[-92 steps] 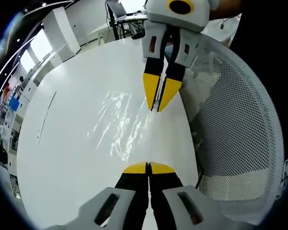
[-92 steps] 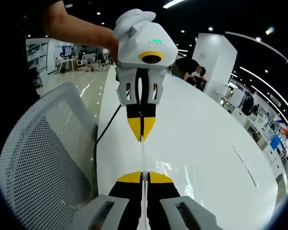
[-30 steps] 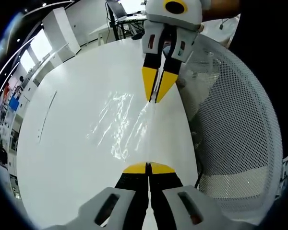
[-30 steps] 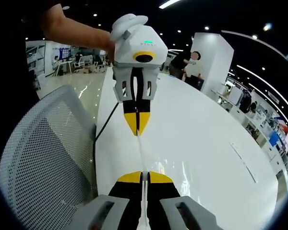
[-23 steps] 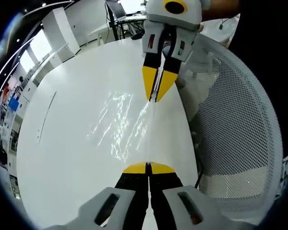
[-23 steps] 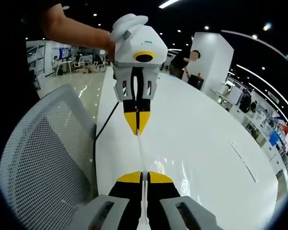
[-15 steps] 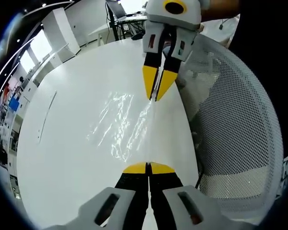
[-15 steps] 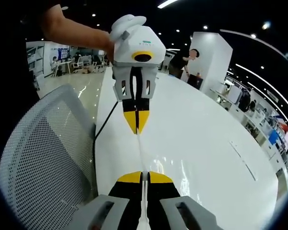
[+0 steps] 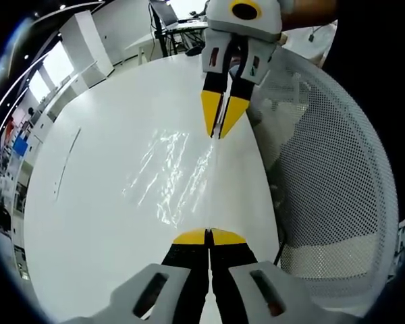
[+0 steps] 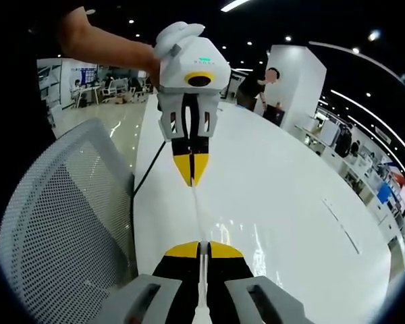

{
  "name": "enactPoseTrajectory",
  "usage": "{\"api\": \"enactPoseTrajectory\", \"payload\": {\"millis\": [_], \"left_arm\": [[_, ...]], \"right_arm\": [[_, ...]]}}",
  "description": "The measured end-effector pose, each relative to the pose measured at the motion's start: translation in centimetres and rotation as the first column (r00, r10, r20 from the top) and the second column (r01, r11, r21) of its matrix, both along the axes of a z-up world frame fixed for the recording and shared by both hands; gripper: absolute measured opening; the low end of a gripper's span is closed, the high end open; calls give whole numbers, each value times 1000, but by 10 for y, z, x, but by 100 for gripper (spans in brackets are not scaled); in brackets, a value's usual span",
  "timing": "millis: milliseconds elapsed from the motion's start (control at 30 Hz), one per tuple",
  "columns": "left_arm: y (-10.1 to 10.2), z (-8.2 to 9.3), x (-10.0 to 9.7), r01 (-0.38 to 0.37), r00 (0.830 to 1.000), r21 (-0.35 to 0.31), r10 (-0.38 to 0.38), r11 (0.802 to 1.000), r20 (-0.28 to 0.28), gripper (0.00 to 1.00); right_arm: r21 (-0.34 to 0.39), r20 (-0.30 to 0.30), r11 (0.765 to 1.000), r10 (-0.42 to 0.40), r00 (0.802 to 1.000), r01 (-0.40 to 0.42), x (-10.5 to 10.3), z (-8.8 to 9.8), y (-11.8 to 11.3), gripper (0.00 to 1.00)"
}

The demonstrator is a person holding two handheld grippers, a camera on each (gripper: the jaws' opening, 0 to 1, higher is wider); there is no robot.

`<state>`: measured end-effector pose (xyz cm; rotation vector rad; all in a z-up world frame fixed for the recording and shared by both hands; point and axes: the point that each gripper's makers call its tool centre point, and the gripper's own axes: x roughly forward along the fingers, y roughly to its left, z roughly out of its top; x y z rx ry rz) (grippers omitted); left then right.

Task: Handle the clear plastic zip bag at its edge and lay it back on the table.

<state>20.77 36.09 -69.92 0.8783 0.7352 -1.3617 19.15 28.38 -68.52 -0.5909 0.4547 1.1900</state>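
— Where is the clear plastic zip bag (image 9: 179, 179)?

— Stretched between the two grippers over the white table (image 9: 101, 202), near the table's edge beside the mesh chair (image 9: 331, 189). In the left gripper view it shows as a crinkled, shiny sheet spreading from the gripped edge across the tabletop; whether that loose part touches the table, I cannot tell.

— Which way does it run?

— The held edge makes a straight line from one gripper to the other, along the table's edge. In the right gripper view that edge is a thin pale line (image 10: 197, 216) running from the near tips to the far ones.

— And the claws?

— The left gripper (image 9: 208, 236) has its yellow tips pressed together on one end of the edge. The right gripper (image 10: 203, 248) is likewise clamped on the other end (each one appears in the other's view, tips pointing back at the camera).

— Anything else?

— A person's forearm (image 10: 104, 44) reaches in behind the left gripper, and a dark cable (image 10: 145, 179) hangs at the table's edge.
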Motion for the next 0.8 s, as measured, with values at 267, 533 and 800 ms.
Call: {"api": "enactPoseTrajectory", "payload": {"millis": [267, 533, 800], "left_arm": [[3, 0, 1, -6, 1000, 4, 6, 1000, 2, 0], [4, 0, 1, -6, 1000, 7, 6, 1000, 2, 0], [5, 0, 3, -8, 1000, 9, 8, 1000, 3, 0]], "right_arm": [[-3, 2, 1000, -3, 1000, 3, 0, 0, -2, 0], [-5, 1, 1000, -6, 1000, 6, -1, -1, -4, 0], [-3, 0, 1000, -13, 1000, 13, -1, -1, -7, 0]]}}
